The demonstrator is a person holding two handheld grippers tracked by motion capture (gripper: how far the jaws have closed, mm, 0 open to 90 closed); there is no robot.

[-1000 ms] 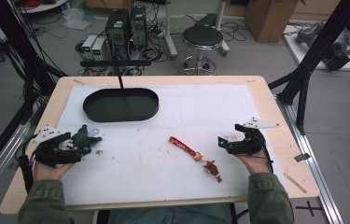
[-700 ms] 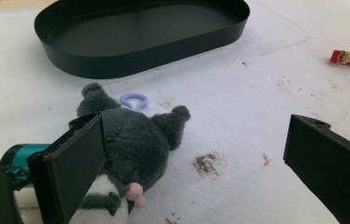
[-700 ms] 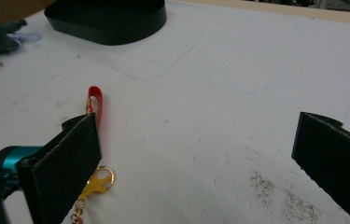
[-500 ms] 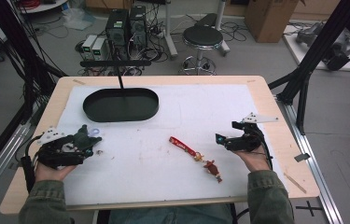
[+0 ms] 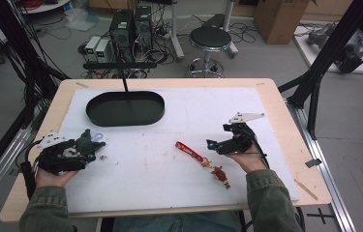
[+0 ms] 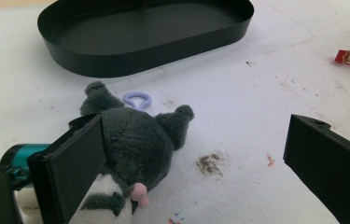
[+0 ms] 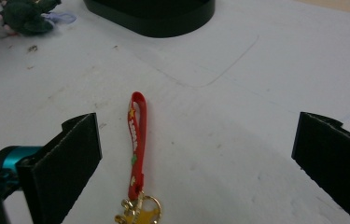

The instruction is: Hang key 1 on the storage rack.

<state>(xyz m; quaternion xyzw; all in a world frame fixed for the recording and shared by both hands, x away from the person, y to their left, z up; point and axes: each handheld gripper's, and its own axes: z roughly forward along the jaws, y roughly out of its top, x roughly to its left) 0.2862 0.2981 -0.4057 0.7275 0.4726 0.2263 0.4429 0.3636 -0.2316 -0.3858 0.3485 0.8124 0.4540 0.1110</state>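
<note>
Right tool (image 5: 214, 144) has edged closer to the red strap (image 5: 189, 151).

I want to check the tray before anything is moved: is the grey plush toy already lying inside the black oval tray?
No, the grey plush toy lies on the white table cover, in front of the black oval tray.

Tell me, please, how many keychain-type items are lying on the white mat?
2. A grey plush toy with a lilac loop lies at the left gripper, and a red strap keychain lies between the open jaws of the right gripper. Nothing seems hidden.
</note>
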